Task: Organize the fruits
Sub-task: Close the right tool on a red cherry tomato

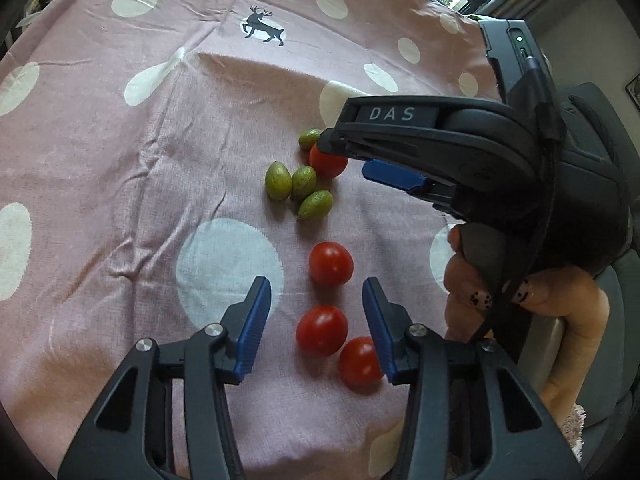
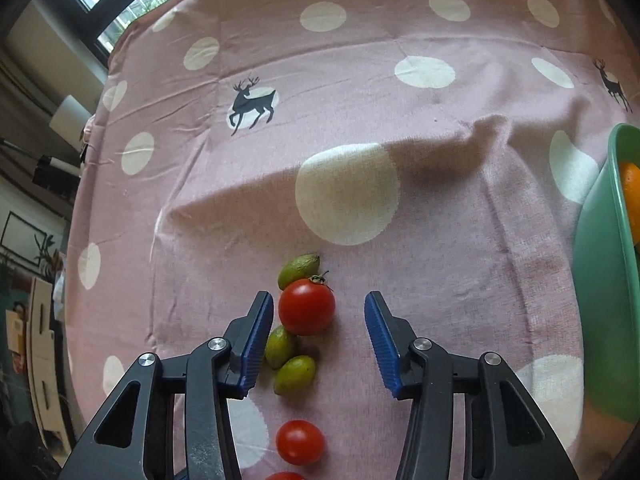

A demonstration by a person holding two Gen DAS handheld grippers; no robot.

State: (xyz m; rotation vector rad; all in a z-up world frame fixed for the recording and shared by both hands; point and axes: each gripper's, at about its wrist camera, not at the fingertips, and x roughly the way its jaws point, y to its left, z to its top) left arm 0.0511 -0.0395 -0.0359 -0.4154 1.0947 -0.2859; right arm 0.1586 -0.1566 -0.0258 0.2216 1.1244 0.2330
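Observation:
Red cherry tomatoes and small green oval fruits lie on a pink spotted cloth (image 1: 120, 160). My left gripper (image 1: 316, 304) is open and empty, its blue pads either side of a line of three tomatoes (image 1: 330, 263) (image 1: 321, 330) (image 1: 359, 361). Three green fruits (image 1: 278, 175) cluster just beyond. My right gripper (image 2: 319, 318) is open, its pads either side of another tomato (image 2: 306, 306), with green fruits (image 2: 298, 270) (image 2: 294, 374) next to it. In the left wrist view the right gripper (image 1: 344, 160) reaches in from the right over that tomato (image 1: 327, 162).
A green bowl (image 2: 600, 264) holding an orange fruit (image 2: 631, 196) stands at the right edge of the right wrist view. The cloth has folds and a deer print (image 2: 252, 106). A window and room furniture lie beyond the table's far edge.

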